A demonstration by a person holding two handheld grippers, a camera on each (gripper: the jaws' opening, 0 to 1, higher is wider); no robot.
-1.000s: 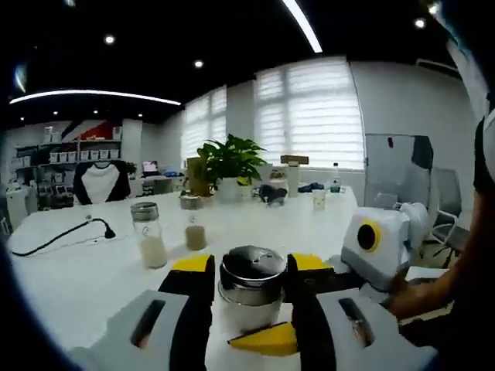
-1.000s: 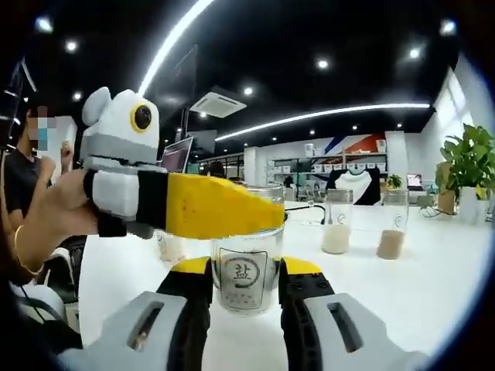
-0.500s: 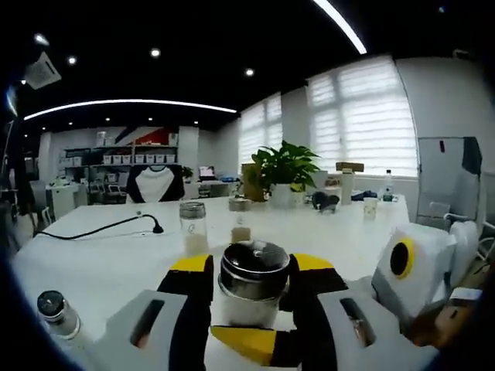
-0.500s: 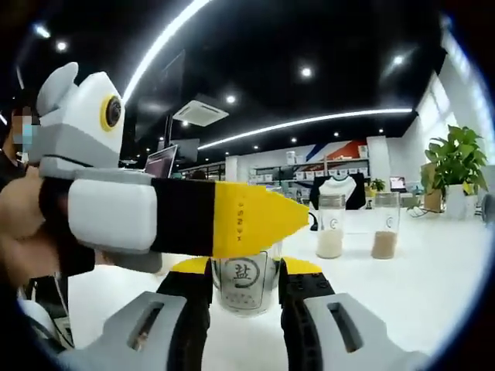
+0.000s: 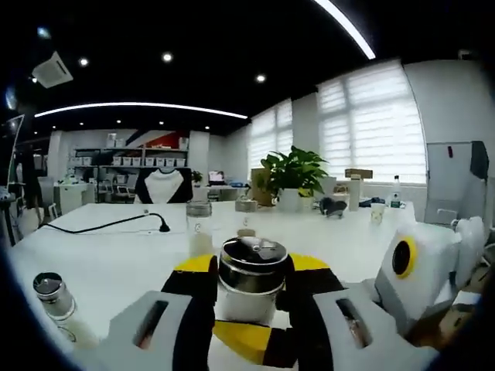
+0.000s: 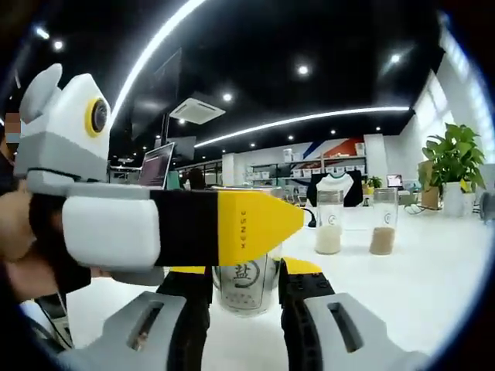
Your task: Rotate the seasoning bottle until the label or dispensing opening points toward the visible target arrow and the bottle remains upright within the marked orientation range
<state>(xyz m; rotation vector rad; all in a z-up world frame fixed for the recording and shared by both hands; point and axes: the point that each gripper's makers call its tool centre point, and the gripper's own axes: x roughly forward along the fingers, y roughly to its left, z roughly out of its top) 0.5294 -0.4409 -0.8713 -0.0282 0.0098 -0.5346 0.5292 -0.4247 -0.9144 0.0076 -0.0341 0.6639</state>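
Glass-bodied and steel-capped, the clear seasoning bottle with the printed label (image 6: 245, 280) is standing upright on the white surface (image 5: 108, 255), both grippers' jaws pinching its body. Rigid, smooth glass is likely slipping under weak pressure, so the left gripper (image 5: 249, 287) and right gripper (image 6: 243, 287) are best holding low, below the cap.

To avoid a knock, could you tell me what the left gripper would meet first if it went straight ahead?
Past the metal-lidded glass seasoning bottle it already clasps, probably the two small glass jars; depth is unclear.
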